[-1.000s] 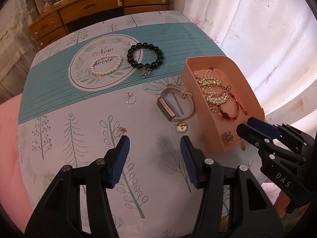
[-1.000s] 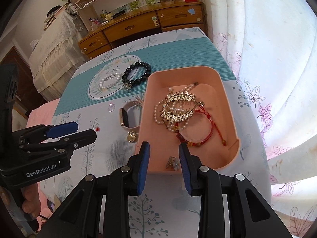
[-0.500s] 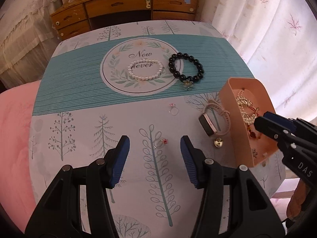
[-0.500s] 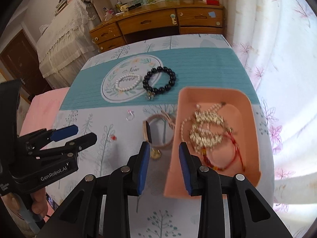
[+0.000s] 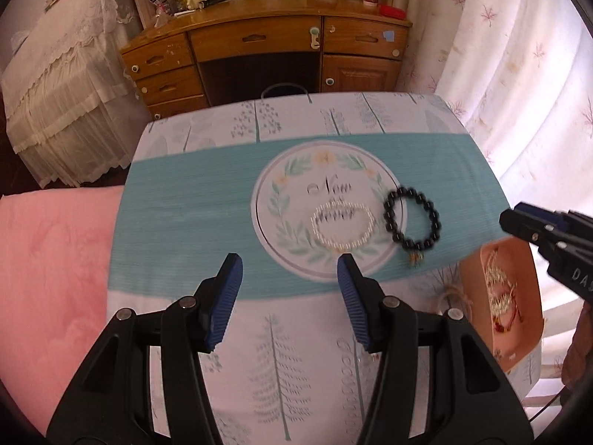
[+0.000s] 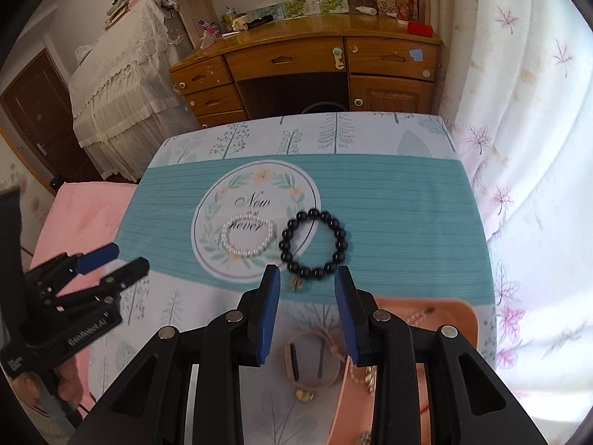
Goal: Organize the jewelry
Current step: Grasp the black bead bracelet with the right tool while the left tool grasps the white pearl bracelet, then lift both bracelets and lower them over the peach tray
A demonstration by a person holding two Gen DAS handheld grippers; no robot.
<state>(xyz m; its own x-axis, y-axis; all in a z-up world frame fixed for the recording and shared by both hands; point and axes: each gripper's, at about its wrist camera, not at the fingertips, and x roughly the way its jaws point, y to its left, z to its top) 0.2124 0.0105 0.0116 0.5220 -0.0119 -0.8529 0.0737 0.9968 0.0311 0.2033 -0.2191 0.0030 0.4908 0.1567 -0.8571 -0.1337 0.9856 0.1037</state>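
A white pearl bracelet [image 5: 343, 246] lies on the round "Now never" print, just beyond my left gripper [image 5: 287, 263], which is open and holds nothing. A black bead bracelet [image 6: 285, 246] with a small charm lies beside the pearls, just past my right gripper [image 6: 307, 274], whose jaws stand narrowly open and empty. Under the right fingers are a pink-strapped watch [image 6: 315, 359] and a gold pendant [image 6: 304, 394]. The pink tray [image 6: 444, 307] with gold chains and a red cord bracelet sits at the near right. The black bracelet [image 5: 418, 243] and the tray [image 5: 470, 282] also show in the left wrist view.
The patterned tablecloth [image 5: 185, 222] ends at a pink blanket [image 5: 55, 278] on the left. A wooden desk [image 5: 259, 44] with drawers stands behind the table, a lace-covered bed [image 6: 118, 74] at the back left. White curtains [image 6: 537, 148] hang along the right.
Both grippers have risen and tipped to look farther across the table, from the tray and rings to the two bracelets. Neither gripper's jaws have changed, and no jewelry has moved.
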